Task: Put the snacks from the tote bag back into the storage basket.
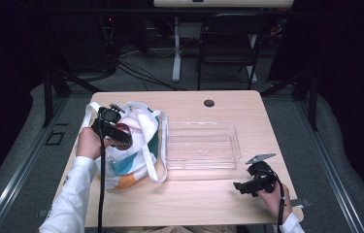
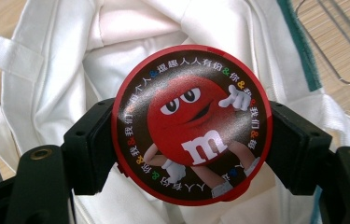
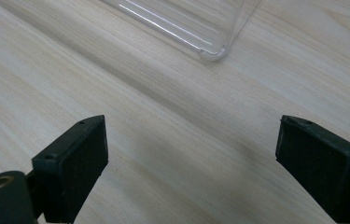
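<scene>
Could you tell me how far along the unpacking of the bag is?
Nothing looks finished: the clear tray beside the bag holds nothing. In hand: the left gripper is shut on a round red candy tin, held over the open bag. Probably left: carrying the tin to the tray. The right gripper waits open above the table.

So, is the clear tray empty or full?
Empty: through the clear tray the bare table shows. The round tin is in the left gripper.

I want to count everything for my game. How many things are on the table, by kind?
Cloth bag: 1
Round candy tin, held in the left tool: 1
Clear plastic tray: 1
Total: 3
</scene>
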### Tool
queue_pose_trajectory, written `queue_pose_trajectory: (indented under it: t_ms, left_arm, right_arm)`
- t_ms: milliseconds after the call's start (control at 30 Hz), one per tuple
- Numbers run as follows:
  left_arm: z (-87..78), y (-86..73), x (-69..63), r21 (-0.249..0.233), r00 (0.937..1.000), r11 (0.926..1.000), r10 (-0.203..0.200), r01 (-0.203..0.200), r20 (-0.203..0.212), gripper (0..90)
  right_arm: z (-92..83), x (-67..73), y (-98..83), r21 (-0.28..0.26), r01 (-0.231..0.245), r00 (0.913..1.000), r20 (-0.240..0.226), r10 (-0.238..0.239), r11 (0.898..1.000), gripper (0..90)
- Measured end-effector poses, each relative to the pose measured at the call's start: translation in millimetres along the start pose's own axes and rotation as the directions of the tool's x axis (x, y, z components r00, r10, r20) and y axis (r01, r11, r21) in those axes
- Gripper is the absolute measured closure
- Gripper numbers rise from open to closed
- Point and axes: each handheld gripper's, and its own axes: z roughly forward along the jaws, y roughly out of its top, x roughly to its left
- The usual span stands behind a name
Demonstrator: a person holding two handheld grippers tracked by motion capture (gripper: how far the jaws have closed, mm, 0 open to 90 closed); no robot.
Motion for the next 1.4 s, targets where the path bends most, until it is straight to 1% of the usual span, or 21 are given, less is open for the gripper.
queue_pose_trajectory:
  t_ms: [100, 133, 233, 400, 500, 700, 800, 1067, 1167, 1400]
  left_arm:
    - [-4.8, 2.3, -0.3, -0.008, 1.0000, 1.0000, 0.002, -0.002, -0.001, 25.8]
    - [-6.5, 3.0, -0.5, -0.012, 1.0000, 0.9999, 0.000, 0.000, -0.001, 25.8]
    - [-12.8, 6.2, -1.5, -0.015, 1.0000, 0.9999, 0.005, -0.005, -0.008, 25.8]
    - [-25.5, 12.7, -3.9, -0.029, 0.9999, 0.9995, 0.014, -0.014, -0.009, 25.8]
    - [-32.3, 16.2, -5.6, -0.037, 0.9998, 0.9991, 0.019, -0.020, -0.011, 25.8]
    - [-42.2, 22.4, -7.9, -0.046, 0.9994, 0.9984, 0.033, -0.033, -0.009, 25.8]
    - [-45.7, 25.4, -10.0, -0.052, 0.9993, 0.9980, 0.037, -0.037, -0.009, 25.8]
    - [-52.2, 33.5, -18.1, -0.057, 0.9984, 0.9968, 0.055, -0.056, -0.006, 25.8]
    - [-53.4, 36.3, -21.3, -0.061, 0.9980, 0.9962, 0.062, -0.063, -0.009, 25.8]
    - [-53.7, 42.9, -29.4, -0.060, 0.9966, 0.9948, 0.082, -0.082, 0.002, 25.8]
  right_arm:
    - [0.2, -0.6, -0.1, -0.001, -0.001, 1.0000, 0.003, 0.001, 1.000, 8.9]
    - [0.0, -0.6, -0.2, -0.002, -0.002, 1.0000, -0.005, 0.002, 1.000, 8.9]
    - [-0.4, -0.6, -0.5, 0.001, -0.003, 1.0000, -0.006, 0.003, 1.000, 8.9]
    - [-1.0, -1.0, -0.8, -0.005, -0.005, 1.0000, -0.007, 0.005, 1.000, 8.9]
    - [-1.8, -0.8, -0.7, -0.008, -0.004, 1.0000, 0.004, 0.004, 1.000, 8.9]
    - [-1.9, -1.2, -0.7, -0.010, -0.009, 1.0000, -0.002, 0.009, 1.000, 8.9]
    - [-2.2, -1.7, -0.6, -0.005, -0.004, 1.0000, 0.004, 0.004, 1.000, 8.9]
    - [-2.2, -2.0, -0.6, -0.006, -0.005, 1.0000, 0.004, 0.006, 1.000, 8.9]
    - [-2.3, -2.0, -0.6, -0.007, -0.005, 1.0000, 0.004, 0.005, 1.000, 8.9]
    - [-2.2, -2.2, -0.6, -0.008, -0.005, 1.0000, 0.003, 0.005, 1.000, 8.9]
